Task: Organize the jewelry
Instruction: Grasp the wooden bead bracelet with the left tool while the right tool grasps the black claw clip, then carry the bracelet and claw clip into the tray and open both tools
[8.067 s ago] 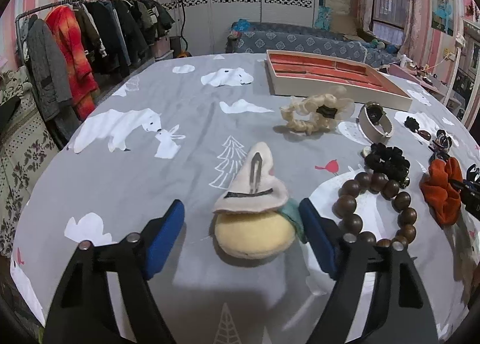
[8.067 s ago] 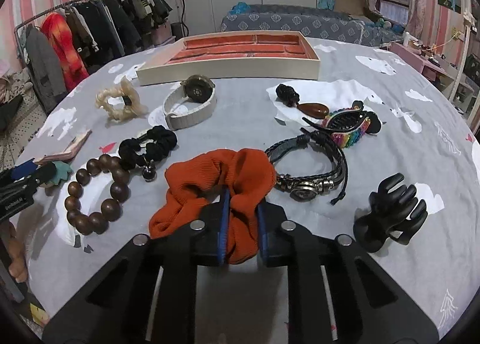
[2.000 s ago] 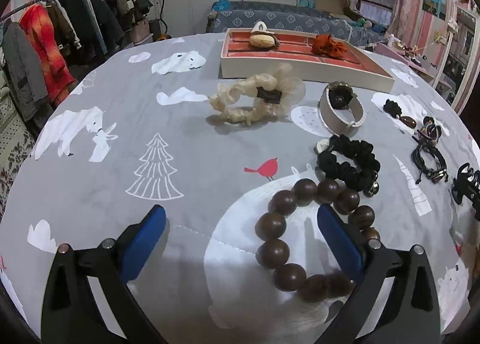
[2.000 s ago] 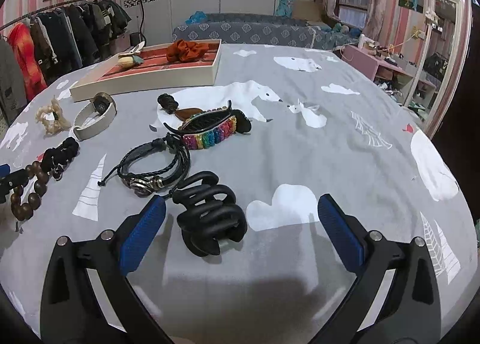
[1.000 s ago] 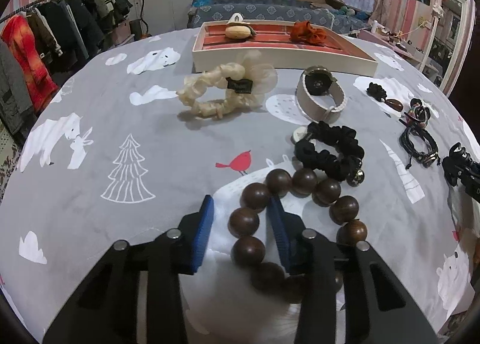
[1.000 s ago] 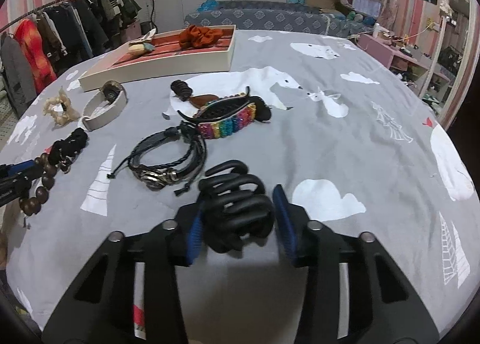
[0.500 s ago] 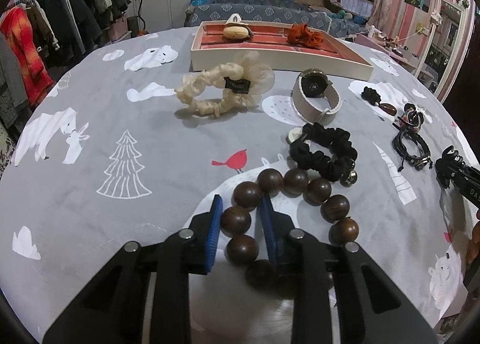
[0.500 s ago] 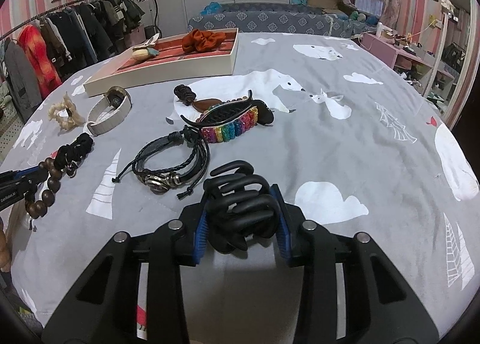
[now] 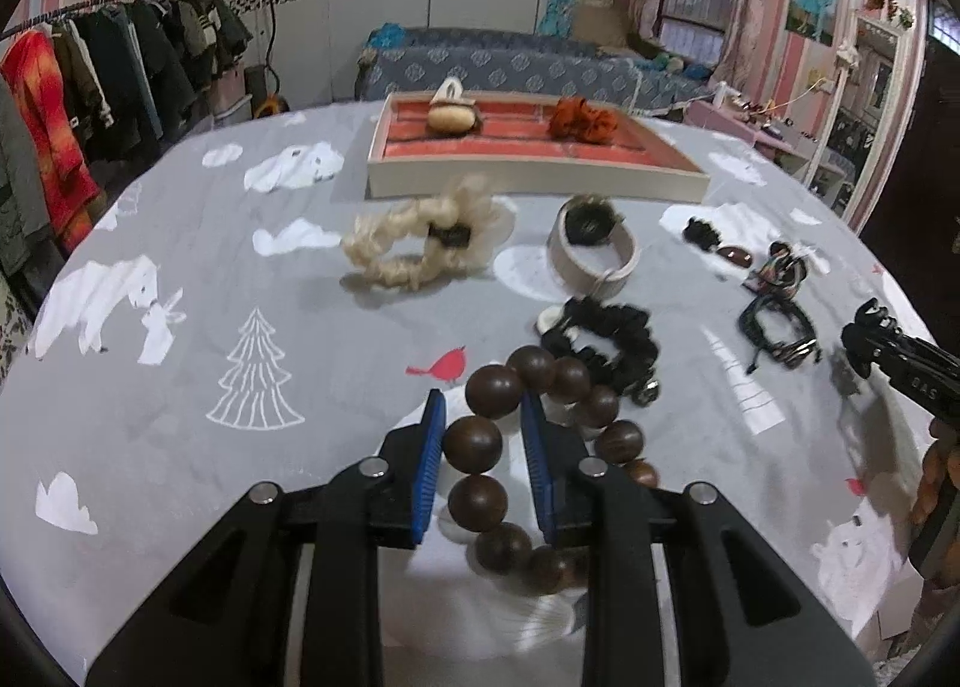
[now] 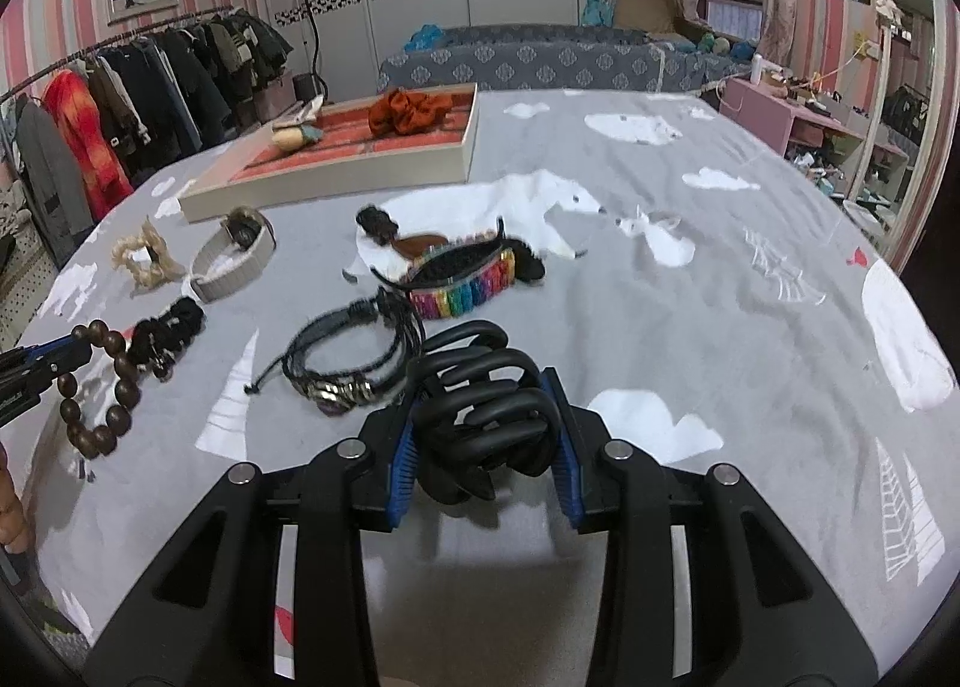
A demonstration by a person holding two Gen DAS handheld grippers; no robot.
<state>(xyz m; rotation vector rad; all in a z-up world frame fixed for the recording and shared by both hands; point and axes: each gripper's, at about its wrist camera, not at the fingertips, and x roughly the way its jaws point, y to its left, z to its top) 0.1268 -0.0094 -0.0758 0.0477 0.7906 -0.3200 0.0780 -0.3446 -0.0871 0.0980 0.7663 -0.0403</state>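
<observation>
My left gripper [image 9: 483, 417] is shut on the brown wooden bead bracelet [image 9: 480, 444], whose loop hangs a little above the grey cloth. In the right wrist view the same bracelet [image 10: 105, 381] dangles at the far left. My right gripper [image 10: 483, 405] is shut on the black claw hair clip [image 10: 480, 411], held just off the cloth. The jewelry tray [image 9: 534, 177] with a red lining stands at the back; it holds a plush hair clip [image 9: 450, 114] and an orange scrunchie [image 9: 582, 120].
On the cloth lie a cream scrunchie [image 9: 420, 243], a white-strap watch [image 9: 594, 249], a black scrunchie [image 9: 612, 333], leather cord bracelets [image 10: 354, 363], a rainbow hair clip [image 10: 468, 273] and a brown-and-black hair tie [image 10: 384, 228]. A clothes rack [image 9: 90, 87] stands left.
The left jaws closed on the bead bracelet and lifted it, so its loop now hangs. The right gripper stayed shut on the claw clip and raised it slightly.
</observation>
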